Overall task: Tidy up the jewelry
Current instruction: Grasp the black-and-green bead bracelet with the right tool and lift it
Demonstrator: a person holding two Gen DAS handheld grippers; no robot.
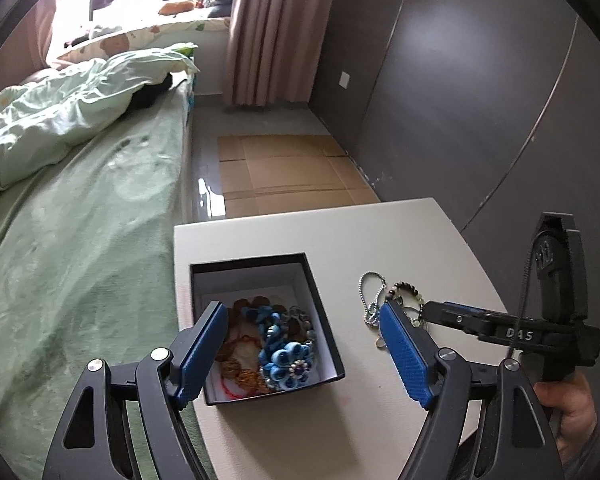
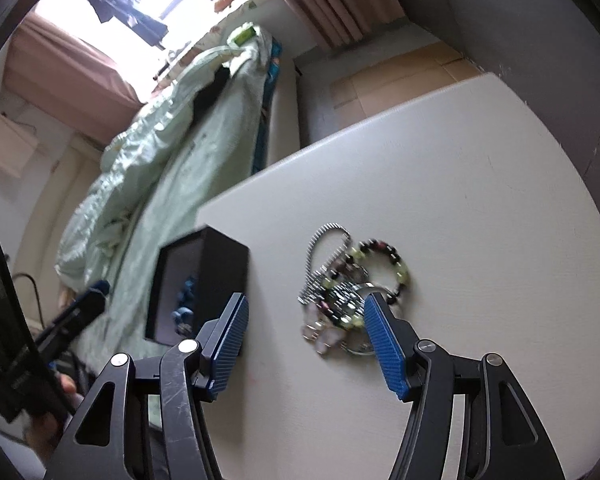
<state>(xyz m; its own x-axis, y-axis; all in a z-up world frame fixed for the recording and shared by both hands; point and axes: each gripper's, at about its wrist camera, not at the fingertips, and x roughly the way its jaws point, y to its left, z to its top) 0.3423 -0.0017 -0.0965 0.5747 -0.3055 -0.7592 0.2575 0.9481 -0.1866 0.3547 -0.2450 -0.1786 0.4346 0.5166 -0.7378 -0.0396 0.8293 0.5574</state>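
The left tool (image 1: 304,344) hung with its jaws wide apart over the black box (image 1: 324,364) at the bench (image 1: 380,236) edge — blue flower pieces (image 1: 288,360) already lay inside. The right tool (image 2: 304,328) stood with its jaws apart too, gripping nothing, just above the tangle of chains and bead bracelets (image 2: 352,276) — loose on the bench beside the box.
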